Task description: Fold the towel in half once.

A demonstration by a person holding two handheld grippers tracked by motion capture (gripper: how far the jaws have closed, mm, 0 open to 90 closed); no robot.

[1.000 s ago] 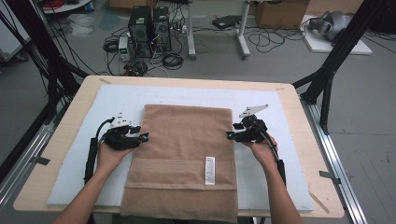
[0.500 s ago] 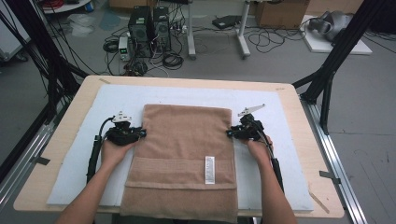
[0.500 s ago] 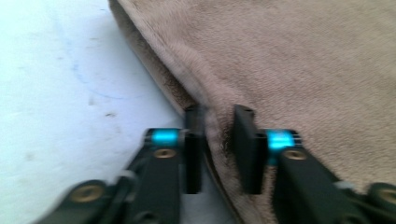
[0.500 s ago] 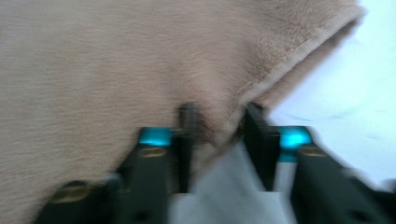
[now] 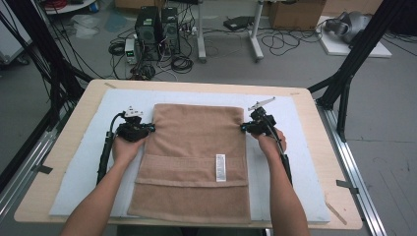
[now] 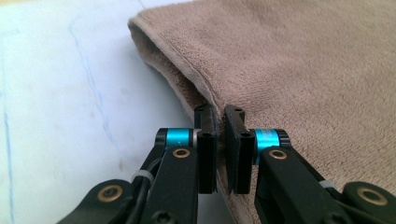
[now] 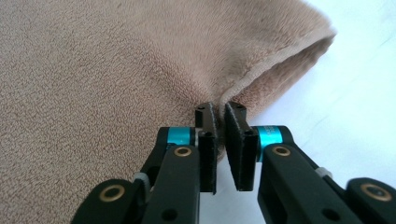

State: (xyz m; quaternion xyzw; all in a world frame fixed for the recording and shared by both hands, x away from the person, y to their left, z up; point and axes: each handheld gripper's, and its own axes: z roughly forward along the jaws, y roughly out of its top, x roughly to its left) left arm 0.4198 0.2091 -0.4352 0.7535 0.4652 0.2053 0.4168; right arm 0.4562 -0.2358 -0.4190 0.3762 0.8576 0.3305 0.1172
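Both hands sliding farther up towel (image 5: 196, 157) sides than second ago. Left gripper (image 5: 150, 128) and right gripper (image 5: 243, 129), jaws just closing, now pinching towel hems. Towel lying folded on white mat (image 5: 81, 162).

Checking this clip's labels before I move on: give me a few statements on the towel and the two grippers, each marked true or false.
1. The left gripper is shut on the towel's left edge. True.
2. The right gripper hovers open above the towel. False: its jaws pinch the towel's right edge.
3. The towel lies on a white mat. True.
4. The towel is blue. False: it is tan.
5. A white label shows on the towel. True.
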